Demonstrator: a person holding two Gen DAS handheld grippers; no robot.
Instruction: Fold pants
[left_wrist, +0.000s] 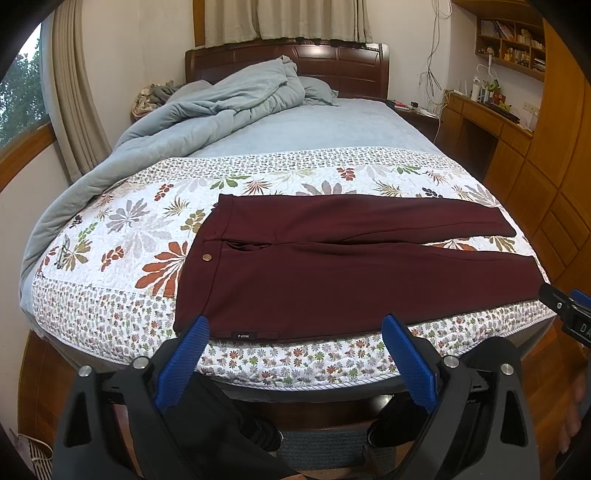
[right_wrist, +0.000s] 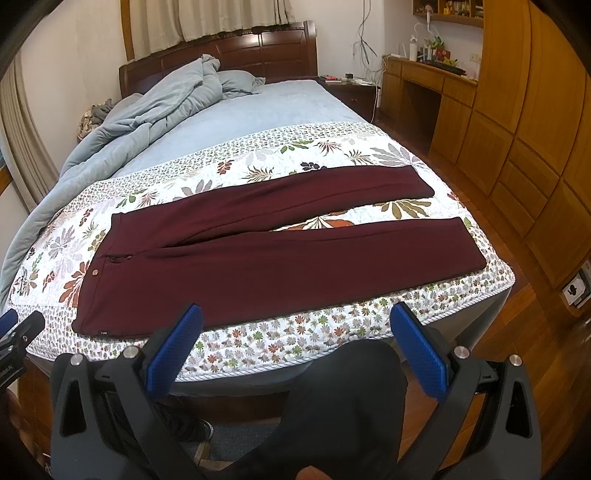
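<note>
Blue-padded fingers of the left gripper (left_wrist: 295, 354) stood wide apart at the near edge of the bed, holding nothing, its left pad just over the waistband corner of the pants (left_wrist: 332, 258). Right gripper (right_wrist: 295, 350), likewise spread wide and empty, hovered before the near bed edge, short of the cloth. Maroon pants (right_wrist: 266, 254) lay flat across the floral quilt (left_wrist: 122, 236), waistband to the left, legs running to the right and parting slightly toward the cuffs; a brass button (left_wrist: 207, 256) showed near the waistband and a small black label (left_wrist: 243, 335) on the near hem. Beyond the quilt, a plain blue sheet (left_wrist: 325, 125) covered the mattress. Rumpled blue-grey duvet (left_wrist: 221, 99) was heaped along the far left side. Dark wooden headboard (left_wrist: 343, 62) stood at the far end, curtains (left_wrist: 288, 18) above it. Wooden desk (right_wrist: 424, 74) and cabinets (right_wrist: 535, 129) lined the right wall.
</note>
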